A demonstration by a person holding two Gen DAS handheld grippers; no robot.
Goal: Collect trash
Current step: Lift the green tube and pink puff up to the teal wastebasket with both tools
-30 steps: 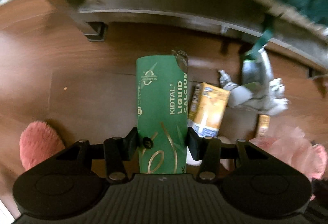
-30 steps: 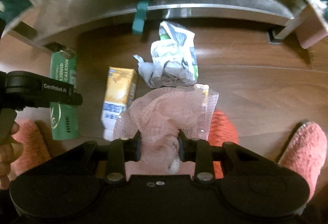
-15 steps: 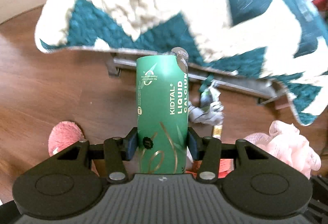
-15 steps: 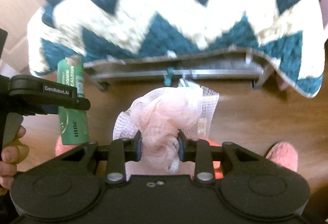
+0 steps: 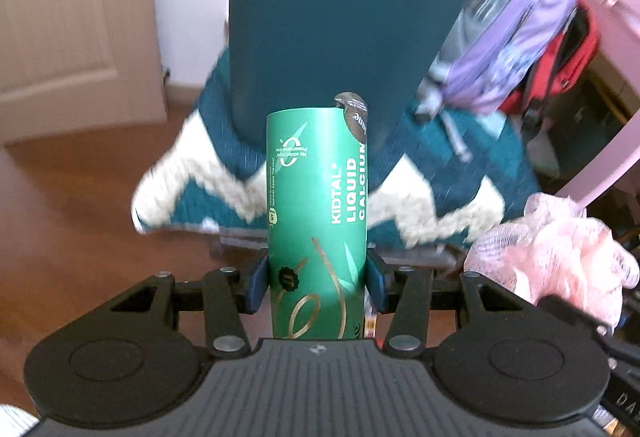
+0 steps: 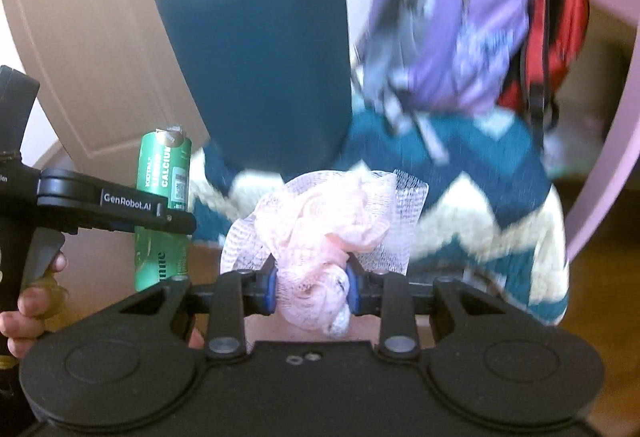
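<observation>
My left gripper [image 5: 316,283] is shut on a green cardboard tube [image 5: 316,209] printed "Kidtal Liquid Calcium", held upright with its peeled foil lid at the top. My right gripper [image 6: 311,287] is shut on a crumpled pink mesh net [image 6: 320,221]. The right wrist view shows the green tube [image 6: 162,205] at the left, clamped by the left gripper [image 6: 160,221], with a hand [image 6: 28,305] on its grip. That pink net [image 5: 560,249] appears at the right edge of the left wrist view. Both are lifted well above the wooden floor [image 5: 72,213].
Ahead stands a chair with a dark teal back [image 6: 264,69] and a teal and cream zigzag blanket [image 6: 480,205] on its seat. A purple backpack [image 6: 452,21] and a red bag [image 6: 556,37] hang to the right. A beige door [image 5: 72,17] is at the left, pink furniture [image 6: 608,97] at the right.
Both grippers have risen from floor level with the tube and the net still clamped. The floor litter and pink slippers have dropped out of view; the chair back and bags now fill it.
</observation>
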